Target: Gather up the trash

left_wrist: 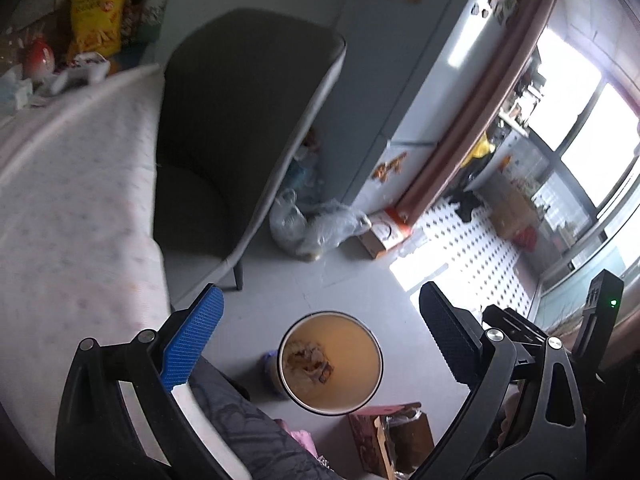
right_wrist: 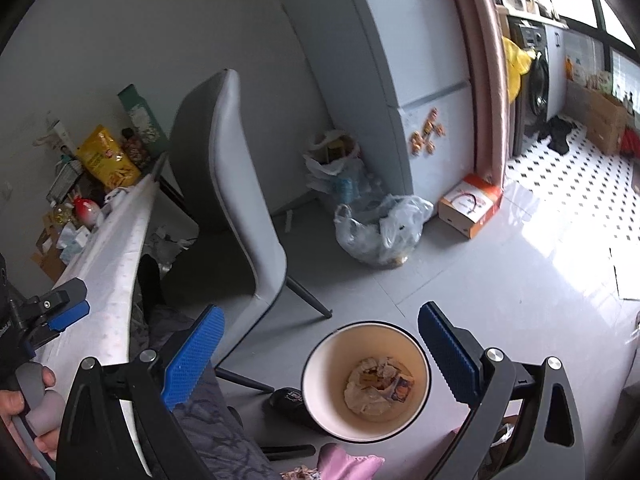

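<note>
Both my hand-held grippers, left (left_wrist: 320,344) and right (right_wrist: 320,352), spread, empty | bin (right_wrist: 366,380) holds scraps (wrappers, seemingly) | worktop (right_wrist: 104,256) clutter apparently left.

Round bin (right_wrist: 366,380) upright on floor (crumpled trash (right_wrist: 378,386) inside)

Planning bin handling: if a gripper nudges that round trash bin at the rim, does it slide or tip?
The trash bin looks light: only a small heap of wrappers at its bottom. It seems to taper downward, so a rim push probably tips it. On the smooth grey floor, a low push likely slides it.
</note>
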A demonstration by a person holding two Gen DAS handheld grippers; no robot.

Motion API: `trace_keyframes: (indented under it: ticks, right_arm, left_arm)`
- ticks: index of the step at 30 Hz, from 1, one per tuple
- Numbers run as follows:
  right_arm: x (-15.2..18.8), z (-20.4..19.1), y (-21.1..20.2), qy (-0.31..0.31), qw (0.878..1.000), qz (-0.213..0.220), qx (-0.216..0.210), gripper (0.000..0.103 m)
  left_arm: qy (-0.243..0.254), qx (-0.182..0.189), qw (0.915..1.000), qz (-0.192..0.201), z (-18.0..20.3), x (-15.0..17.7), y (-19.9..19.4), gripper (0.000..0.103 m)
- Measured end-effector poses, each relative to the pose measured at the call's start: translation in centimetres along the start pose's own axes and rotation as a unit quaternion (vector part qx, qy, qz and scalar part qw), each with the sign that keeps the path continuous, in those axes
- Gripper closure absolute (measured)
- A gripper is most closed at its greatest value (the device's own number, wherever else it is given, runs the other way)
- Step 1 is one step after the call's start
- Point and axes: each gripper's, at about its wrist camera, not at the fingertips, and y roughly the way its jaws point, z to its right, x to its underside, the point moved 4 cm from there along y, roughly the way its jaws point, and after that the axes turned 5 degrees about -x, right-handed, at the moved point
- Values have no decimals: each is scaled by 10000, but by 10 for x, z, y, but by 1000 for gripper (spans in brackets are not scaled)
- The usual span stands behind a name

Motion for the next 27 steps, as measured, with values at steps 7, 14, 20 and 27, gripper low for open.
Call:
trace_keyframes:
  ticks: [7,14,20,27]
  right_arm:
    - [-7,-50,-21,-307,9992,107,-211,8]
    - [-8,-83,-41,-546,9981,164,-231,8]
    - [-13,-109,-71,-676,9967,385,-227,8]
    - [-18,-138,-103,-842,9936,645,-385,8]
  left_arm:
    - [-130,-90,9993,352,-24,-6,-42,6]
    - [-141,-158,9972,715,-47,-5,-90,6]
    - [63,-316,9950,942,-50,-5,-125,6]
    - [35,-562,9889,1373,-61,-4,-172,6]
